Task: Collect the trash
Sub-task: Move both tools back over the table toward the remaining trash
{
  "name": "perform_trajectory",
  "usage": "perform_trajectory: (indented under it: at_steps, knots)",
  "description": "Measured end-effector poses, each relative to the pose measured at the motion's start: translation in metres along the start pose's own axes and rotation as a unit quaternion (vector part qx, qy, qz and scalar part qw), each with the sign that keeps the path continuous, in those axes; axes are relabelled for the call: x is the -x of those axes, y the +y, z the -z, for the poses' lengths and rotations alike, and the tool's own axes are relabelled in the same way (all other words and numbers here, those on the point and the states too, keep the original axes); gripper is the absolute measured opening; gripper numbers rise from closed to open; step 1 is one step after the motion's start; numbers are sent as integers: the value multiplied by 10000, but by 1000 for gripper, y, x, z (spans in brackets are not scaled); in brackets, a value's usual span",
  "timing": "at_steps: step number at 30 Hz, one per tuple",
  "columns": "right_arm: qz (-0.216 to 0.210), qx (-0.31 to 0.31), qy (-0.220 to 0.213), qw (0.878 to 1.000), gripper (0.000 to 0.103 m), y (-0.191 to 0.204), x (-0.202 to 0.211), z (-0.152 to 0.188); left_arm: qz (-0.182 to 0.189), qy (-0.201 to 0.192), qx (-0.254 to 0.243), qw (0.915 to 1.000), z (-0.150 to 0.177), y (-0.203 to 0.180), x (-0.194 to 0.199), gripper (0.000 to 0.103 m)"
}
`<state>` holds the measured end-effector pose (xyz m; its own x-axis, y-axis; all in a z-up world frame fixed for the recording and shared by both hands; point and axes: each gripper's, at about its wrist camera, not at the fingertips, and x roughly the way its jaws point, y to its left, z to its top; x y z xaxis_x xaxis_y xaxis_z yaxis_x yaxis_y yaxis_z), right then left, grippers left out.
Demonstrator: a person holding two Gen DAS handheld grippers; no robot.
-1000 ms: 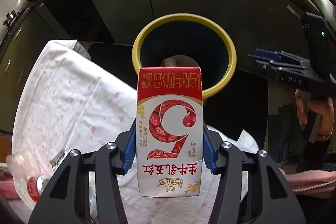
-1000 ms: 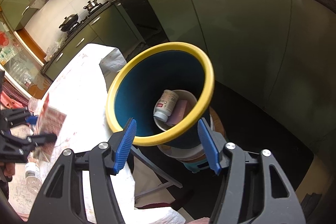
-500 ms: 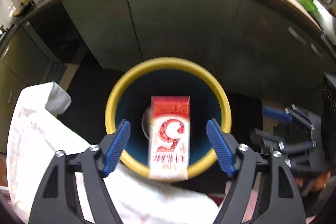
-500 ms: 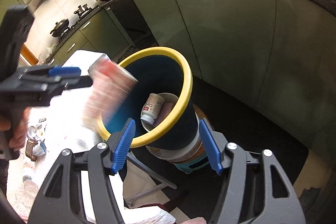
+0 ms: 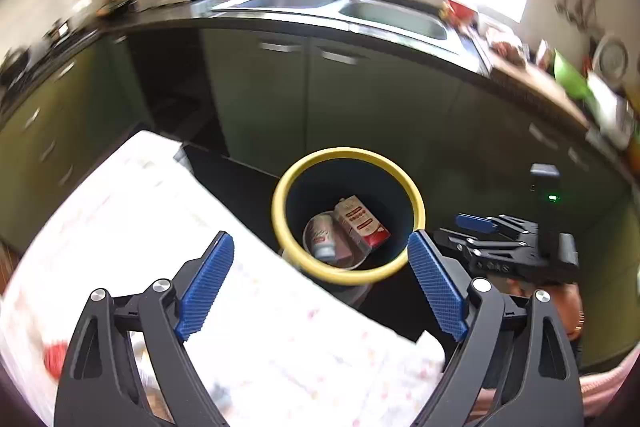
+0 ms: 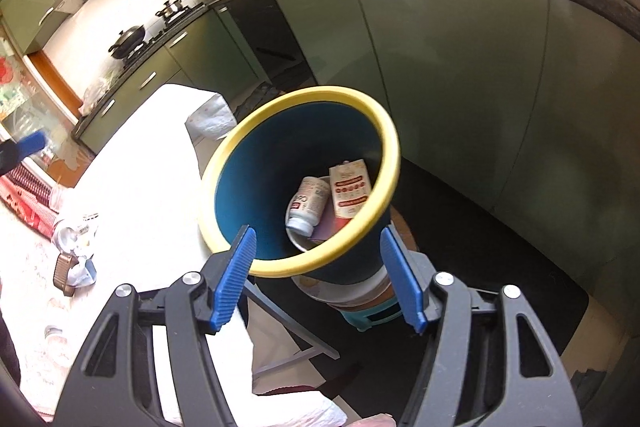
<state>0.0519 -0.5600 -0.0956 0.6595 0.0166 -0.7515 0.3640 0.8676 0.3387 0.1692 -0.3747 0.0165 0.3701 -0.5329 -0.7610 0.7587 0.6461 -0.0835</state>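
Carton [image 5: 361, 221] dropped — inside bin [image 5: 280, 219] now.

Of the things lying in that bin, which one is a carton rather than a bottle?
The red-and-white carton, flat-sided and boxy, on the right inside the yellow-rimmed bin. The white bottle beside it is round, with a neck.

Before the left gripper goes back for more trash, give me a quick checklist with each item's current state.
1. Milk carton inside the bin: ok.
2. Left gripper empty, its jaws having just been opening: ok.
3. Right gripper closed on the bin: cannot tell; fingers flank its wall.
4. Bin upright: not ok, tilted toward the table.
5. Trash left on the table: ok, bottle visible.
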Motion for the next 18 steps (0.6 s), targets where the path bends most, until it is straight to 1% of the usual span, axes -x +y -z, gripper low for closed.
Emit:
perform_trajectory:
  at_steps: [2,5,8,11,13,16,18]
  knots:
    - [-34,109,25,9999,62,9,0,0,-113,-224,308,9992,22,16,33,92]
    - [-97,307,93,9994,62,28,-4,1,-536,-511,636,9952,56,41,72,94]
    - [-219,564,190,9980,62,53,-8,3,-927,-650,943,9891,92,61,101,96]
    - [-417,925,332,9943,62,85,-15,6,-1157,-715,1309,9820,130,86,123,98]
    - [-592,1243,442,9895,62,112,-19,11,-1270,-774,1578,9762,156,102,137,98]
    - [-761,1791,606,9790,62,155,-24,18,-1496,-868,1903,9664,196,125,158,98]
    - [-914,2027,707,9724,62,181,-25,24,-1643,-900,2090,9598,218,137,169,98]
